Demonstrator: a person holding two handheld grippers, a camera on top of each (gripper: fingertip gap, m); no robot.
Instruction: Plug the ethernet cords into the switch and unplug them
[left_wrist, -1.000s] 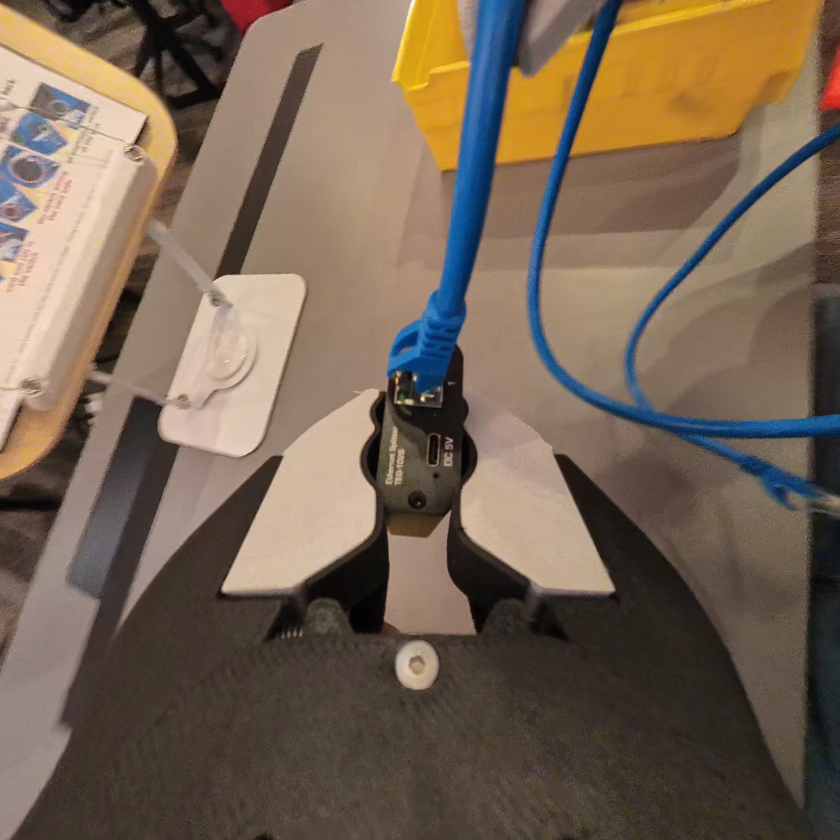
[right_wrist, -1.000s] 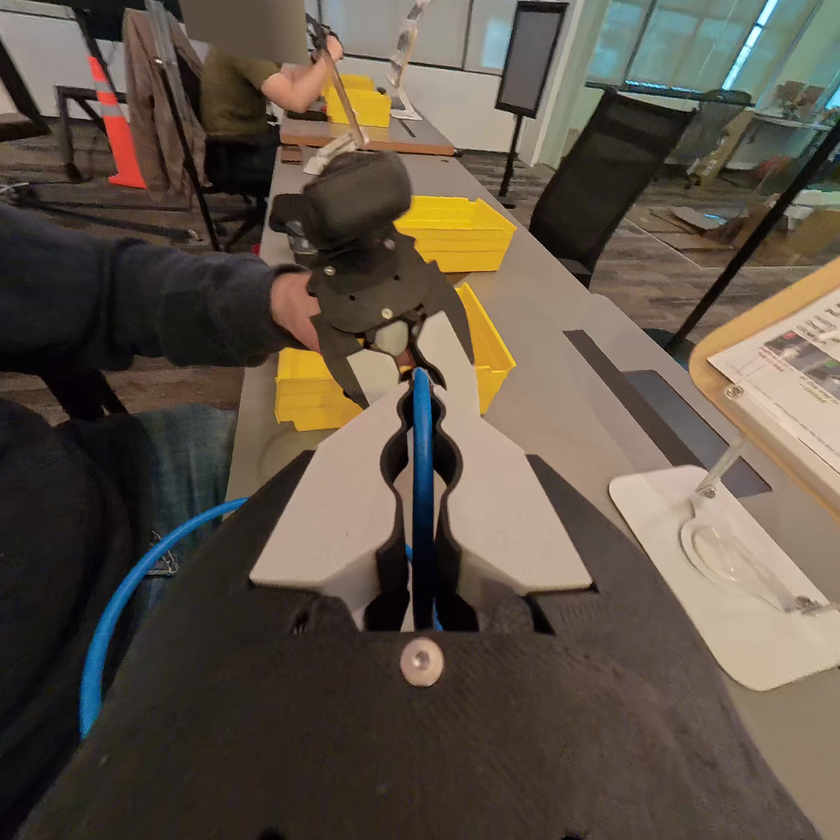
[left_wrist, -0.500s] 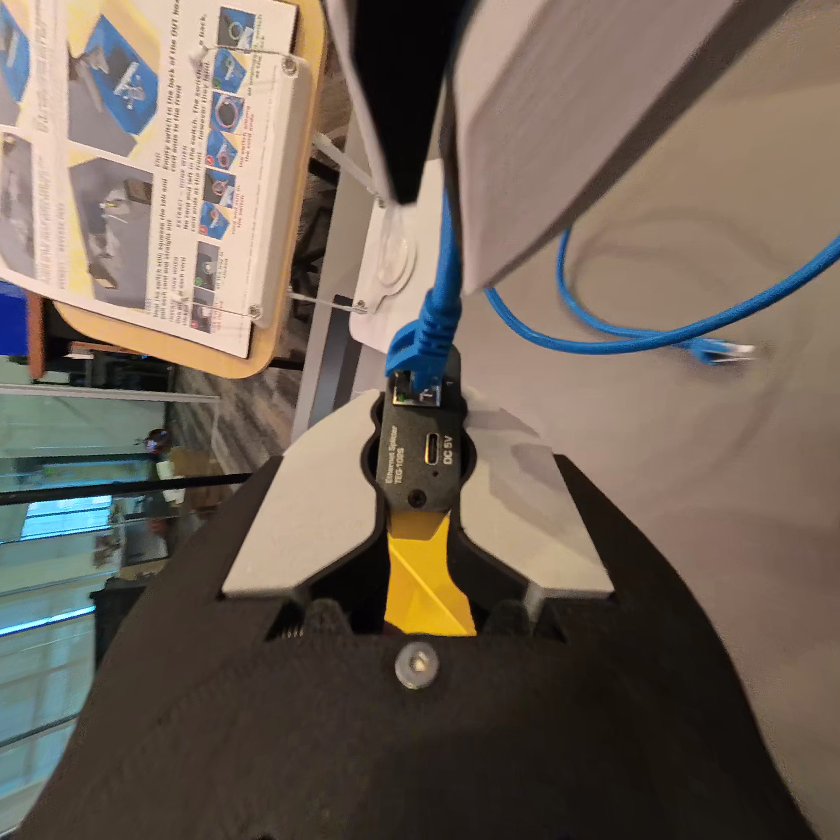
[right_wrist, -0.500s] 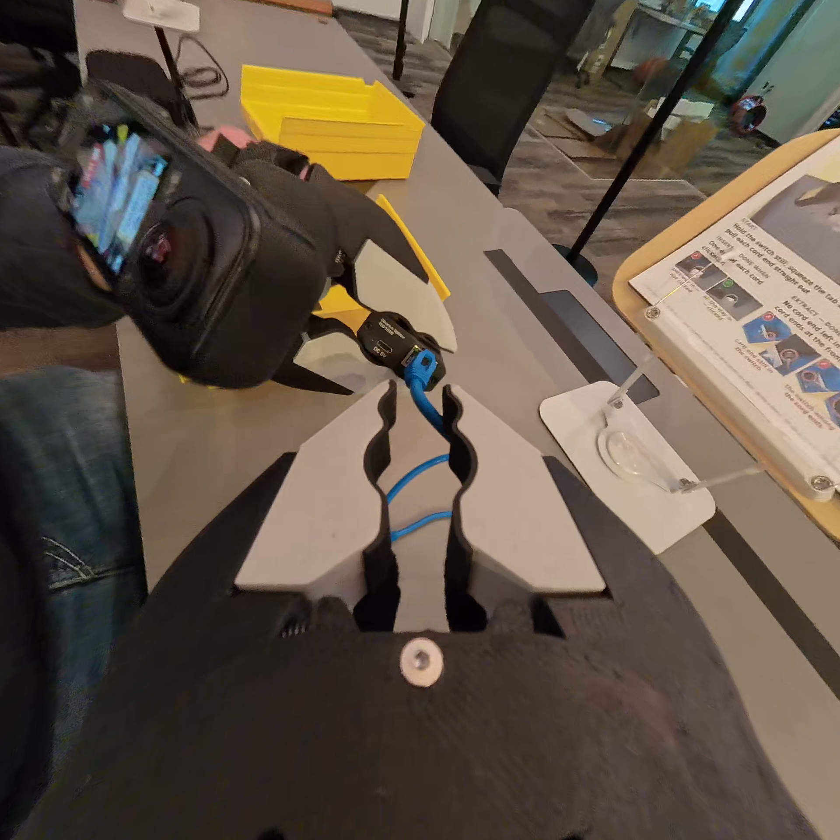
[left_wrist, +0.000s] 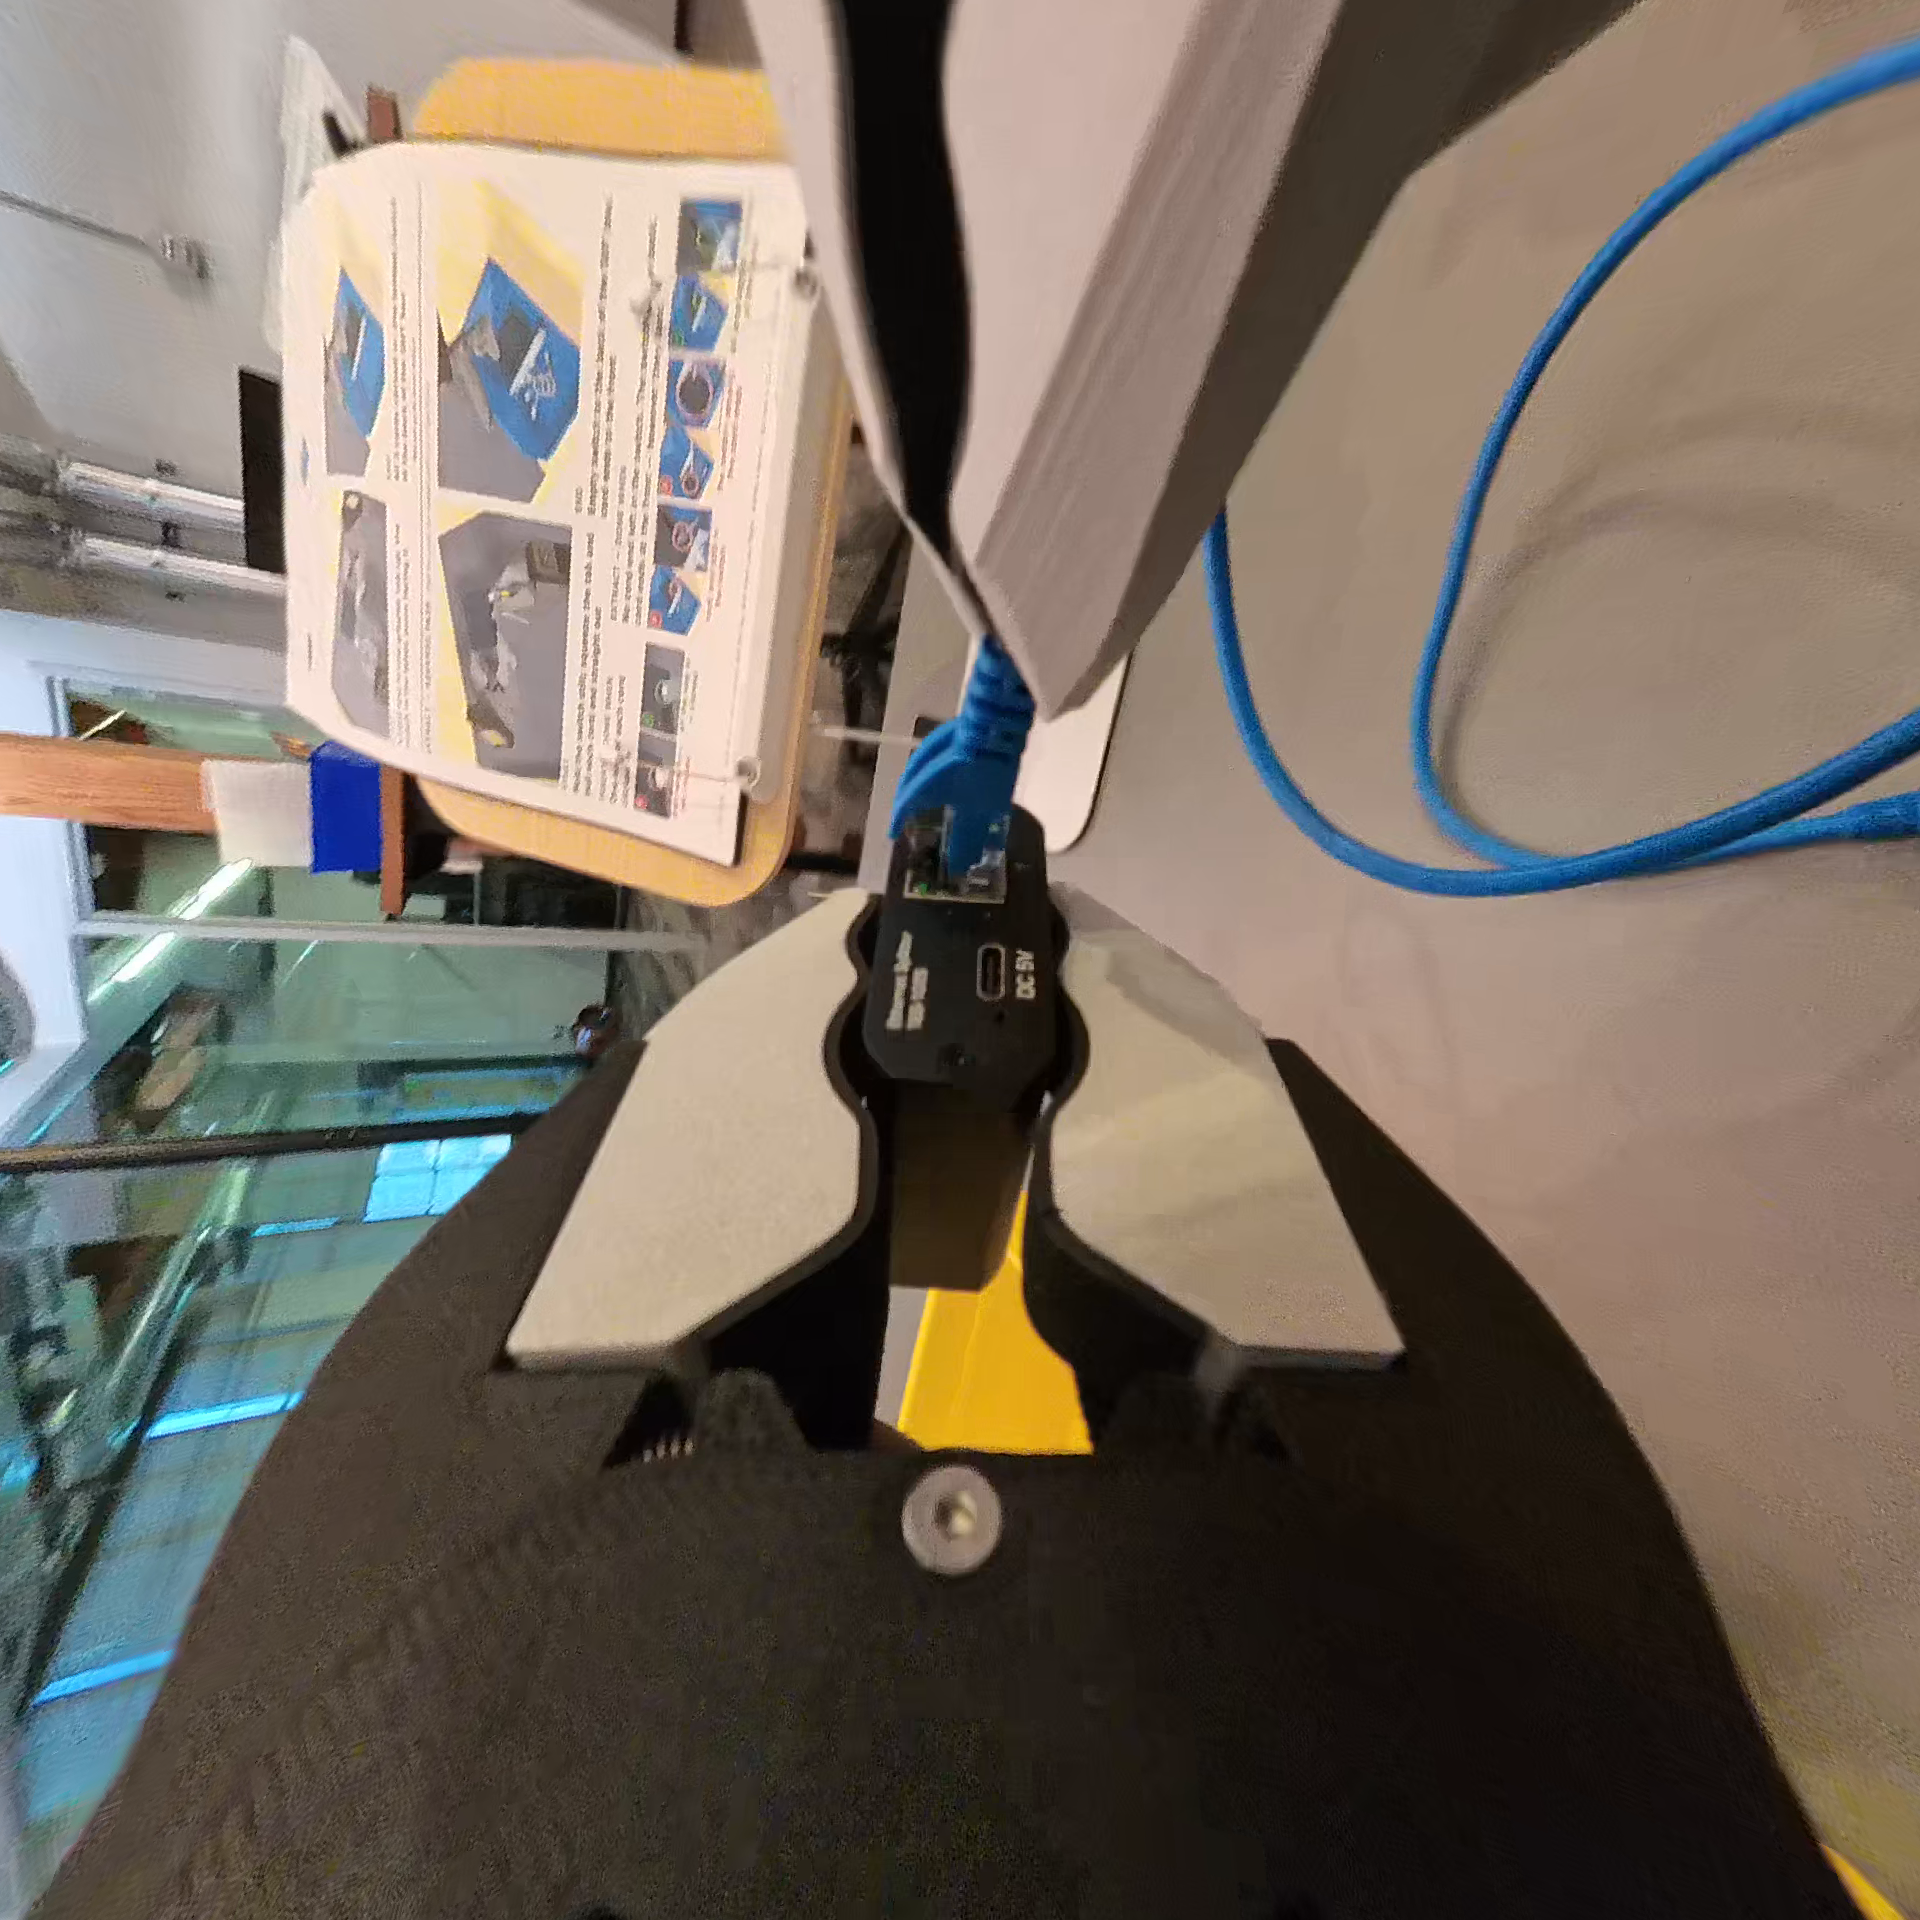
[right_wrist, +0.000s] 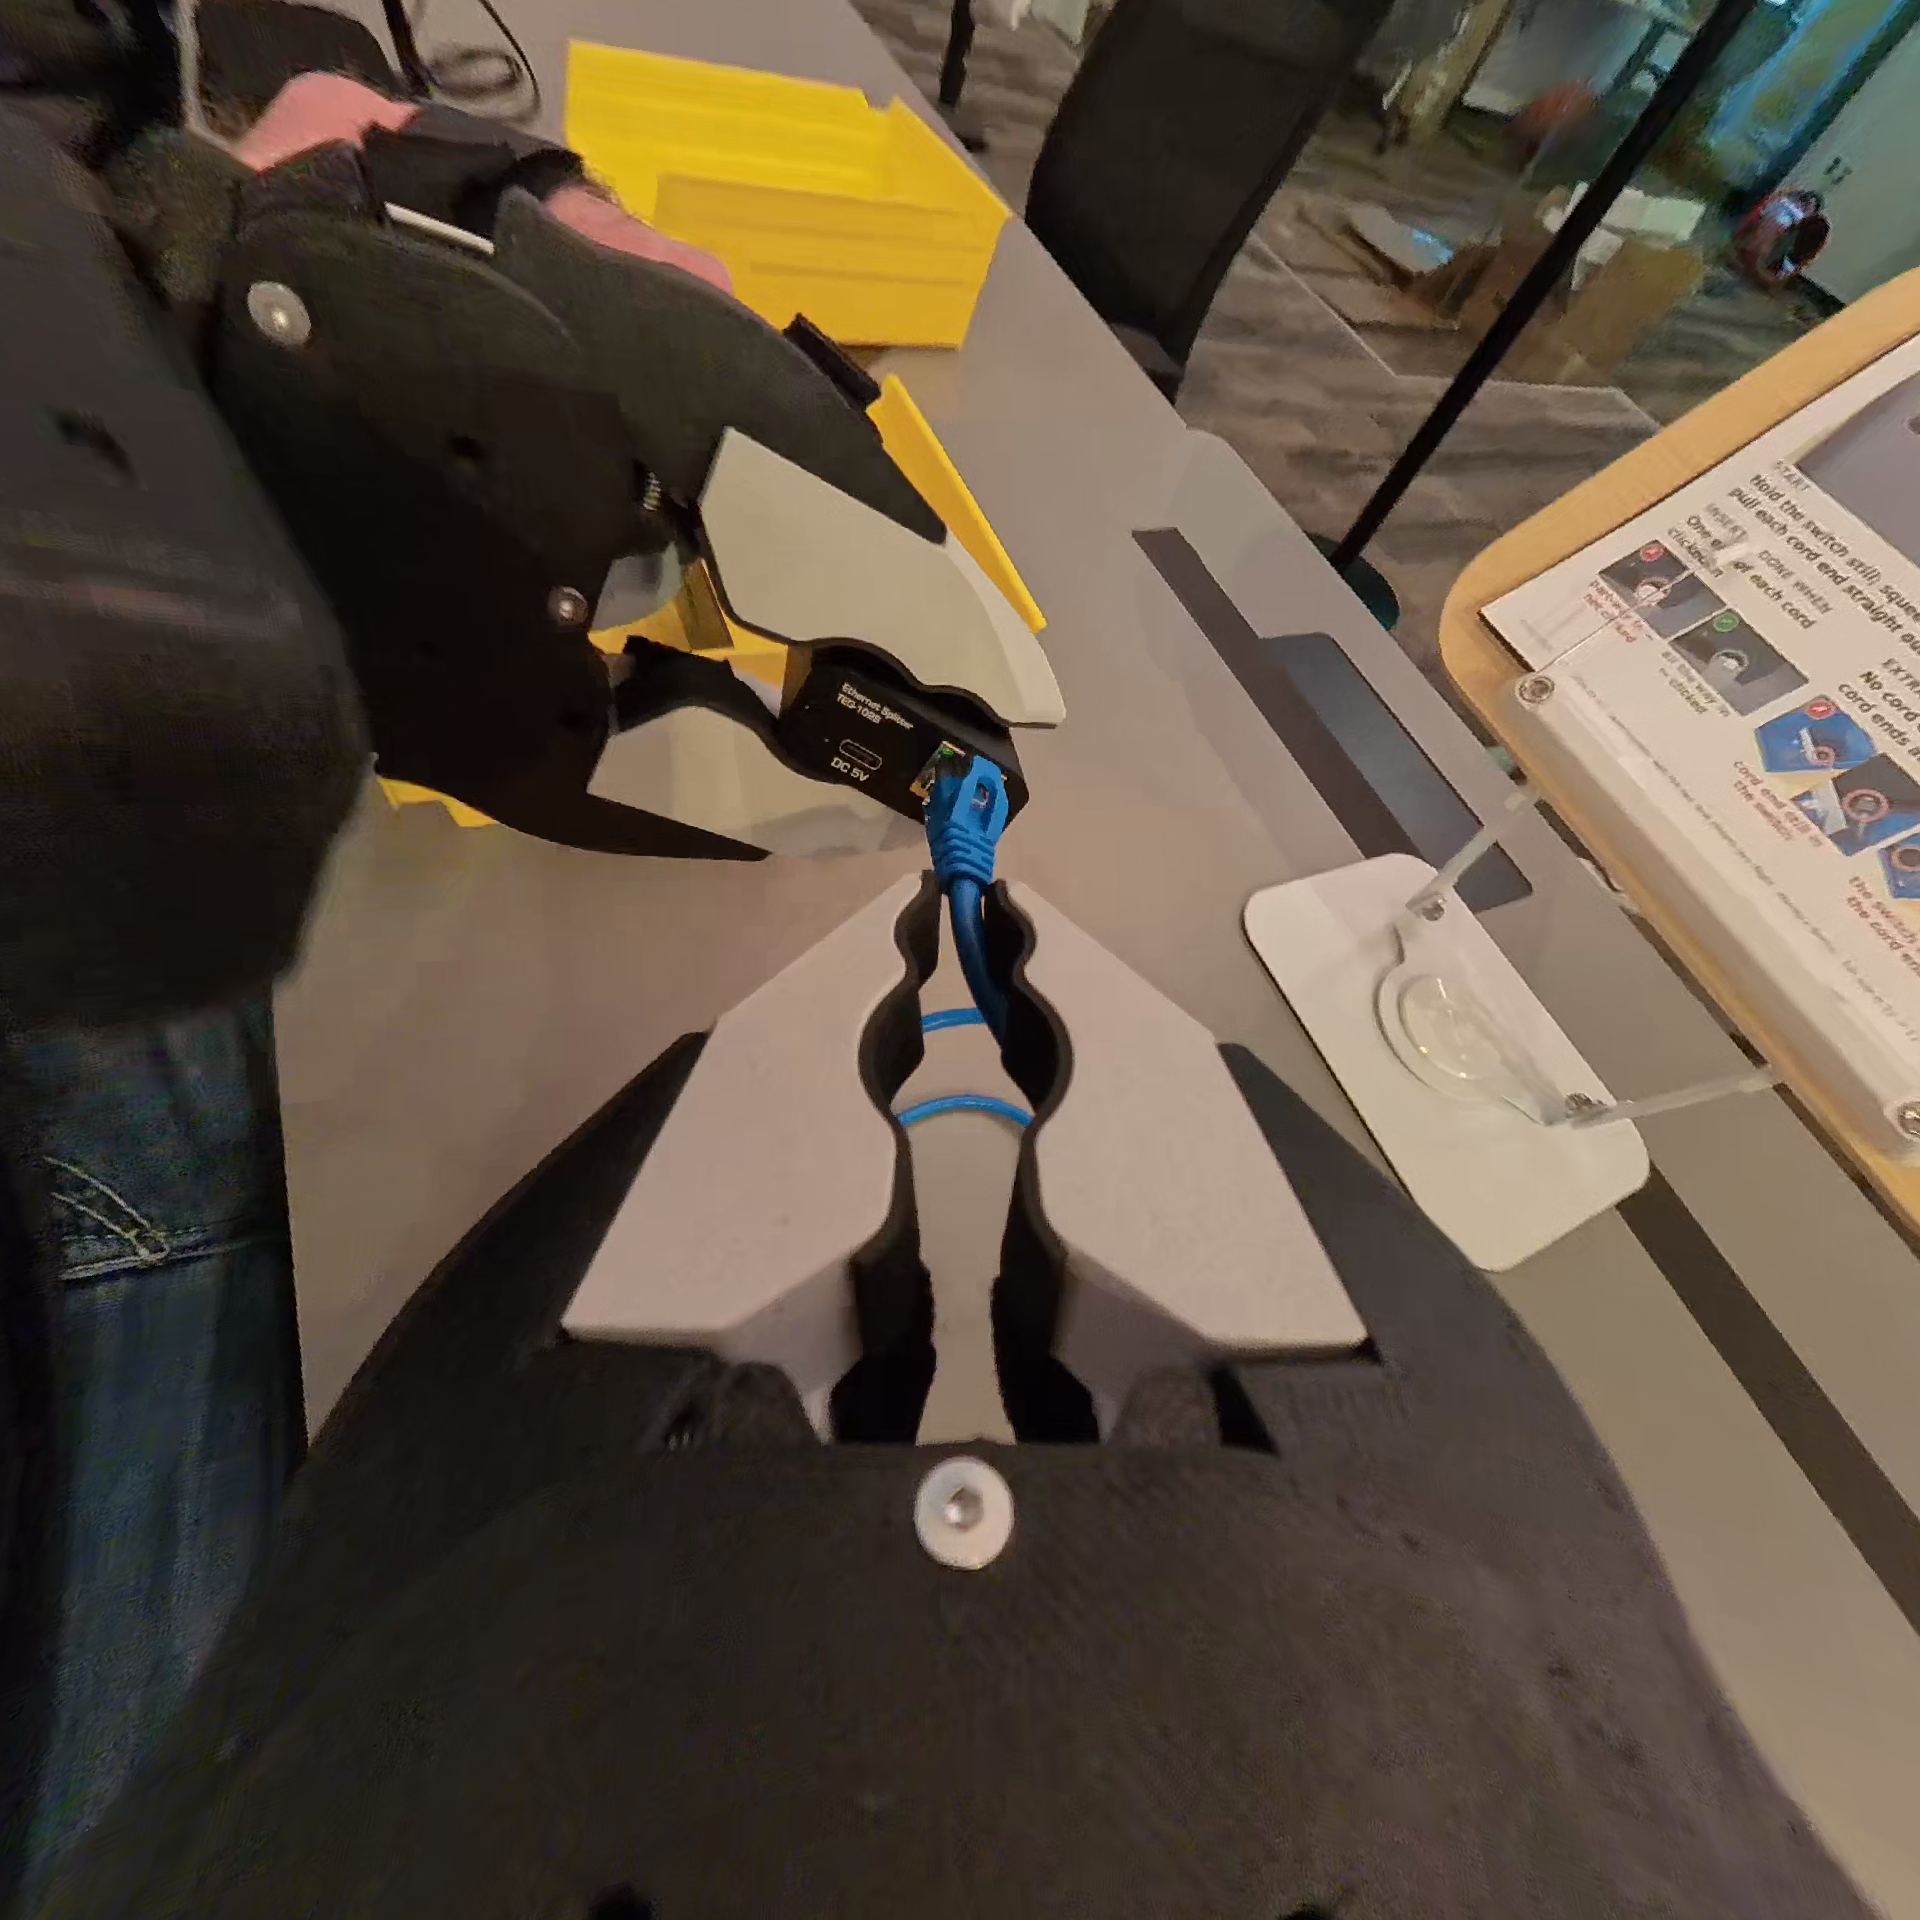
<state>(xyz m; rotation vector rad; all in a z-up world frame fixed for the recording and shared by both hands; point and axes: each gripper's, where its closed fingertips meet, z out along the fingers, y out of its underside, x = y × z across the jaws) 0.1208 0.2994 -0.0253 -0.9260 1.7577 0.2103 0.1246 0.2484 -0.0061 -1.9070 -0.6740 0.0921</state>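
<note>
Okay, nearest first: right gripper (right_wrist: 961, 894) fingers closed on the blue cord (right_wrist: 971, 945) right at the tips, just behind the plug (right_wrist: 966, 805). Dead ahead, plug seated in the switch (right_wrist: 883, 743), long axis of cord and plug in line with the right fingers and the port. Left gripper (left_wrist: 956, 914) clamped across the switch body, held up off the desk (right_wrist: 1091, 499), port end facing the right one. Probably calls for a straight pull back along that axis, latch tab squeezed first. Versus half a second back: right fingers narrowed from a loose gap onto the cord, and closer to the plug. Farther off, yellow bins (right_wrist: 810, 197) and an instruction sheet (right_wrist: 1766, 675).
</note>
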